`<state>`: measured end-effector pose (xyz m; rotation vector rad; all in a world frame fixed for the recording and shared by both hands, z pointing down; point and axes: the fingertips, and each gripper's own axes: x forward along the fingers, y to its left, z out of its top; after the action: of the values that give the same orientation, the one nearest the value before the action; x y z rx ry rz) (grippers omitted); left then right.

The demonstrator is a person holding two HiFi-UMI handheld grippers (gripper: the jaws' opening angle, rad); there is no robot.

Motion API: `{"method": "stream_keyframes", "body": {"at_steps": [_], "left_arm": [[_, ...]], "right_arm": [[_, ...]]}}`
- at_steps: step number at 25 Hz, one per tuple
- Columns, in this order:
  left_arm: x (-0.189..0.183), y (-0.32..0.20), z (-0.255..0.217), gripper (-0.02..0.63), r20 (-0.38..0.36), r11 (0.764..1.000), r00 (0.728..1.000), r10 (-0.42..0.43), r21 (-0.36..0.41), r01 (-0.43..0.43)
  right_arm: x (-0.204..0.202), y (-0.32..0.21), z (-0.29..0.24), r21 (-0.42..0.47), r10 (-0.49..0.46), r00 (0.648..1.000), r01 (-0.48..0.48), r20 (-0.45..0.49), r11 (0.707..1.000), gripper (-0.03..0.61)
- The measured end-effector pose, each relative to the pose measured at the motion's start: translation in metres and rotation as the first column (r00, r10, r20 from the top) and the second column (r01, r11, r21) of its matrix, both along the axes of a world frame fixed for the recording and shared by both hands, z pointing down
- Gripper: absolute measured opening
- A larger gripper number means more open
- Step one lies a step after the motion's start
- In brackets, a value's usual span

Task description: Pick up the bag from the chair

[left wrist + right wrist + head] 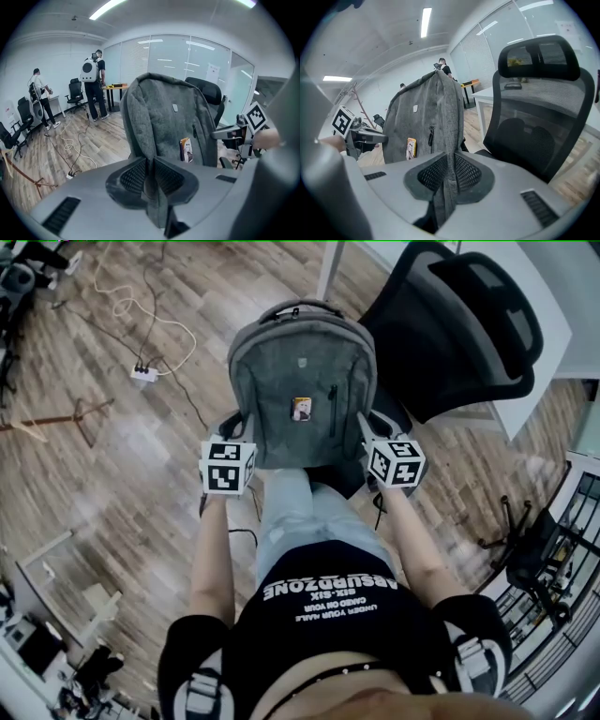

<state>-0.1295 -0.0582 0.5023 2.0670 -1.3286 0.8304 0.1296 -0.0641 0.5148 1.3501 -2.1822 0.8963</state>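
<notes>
1. A grey backpack (pixel 302 395) hangs between two hand-held grippers in front of a black mesh office chair (pixel 459 324). Its front pocket and small picture badge (pixel 302 410) face the person.

2. The left gripper (pixel 240 439) has its jaws pinched on a fold of grey fabric at the backpack's lower left edge. The right gripper (pixel 366 439) is clamped the same way on the lower right edge. Each gripper's own view shows cloth squeezed between the mesh pads.

3. The relation that matters is that the backpack sits squarely between the two grippers, just ahead of each. Neither hand is nearer than the other.

4. The long axis runs up from the gripped lower corners to the top handle (pixel 300 307), which stands at the end farthest from the person.

5. The chair's backrest lies behind and to the right of the backpack, closest to the right gripper. Wooden floor (pixel 122 427) shows on the left.

6. No view shows whether the base is clear of the seat, as the backpack hides it.

7. With the bulk above the grip points, the load looks top-heavy. An even pull from both sides, away from the backrest, would likely keep it upright.
</notes>
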Motion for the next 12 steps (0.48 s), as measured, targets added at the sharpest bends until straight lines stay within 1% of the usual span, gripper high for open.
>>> {"method": "stream_keyframes", "body": {"at_steps": [5,8,12], "left_arm": [[-0.001,0.000,-0.022,0.060,-0.013,1.000,1.000,-0.017,0.021,0.017],[-0.001,0.002,-0.032,0.060,-0.011,0.999,1.000,-0.013,0.030,0.013],[0.000,0.005,-0.047,0.060,-0.014,0.999,1.000,-0.014,0.051,0.015]], "right_arm": [[-0.002,0.001,-0.020,0.025,0.000,1.000,0.000,0.018,1.000,0.058],[-0.001,0.002,-0.031,0.041,-0.001,1.000,0.000,0.029,0.999,0.058],[0.000,0.005,-0.047,0.044,0.028,0.997,-0.032,0.075,0.999,0.058]]}}
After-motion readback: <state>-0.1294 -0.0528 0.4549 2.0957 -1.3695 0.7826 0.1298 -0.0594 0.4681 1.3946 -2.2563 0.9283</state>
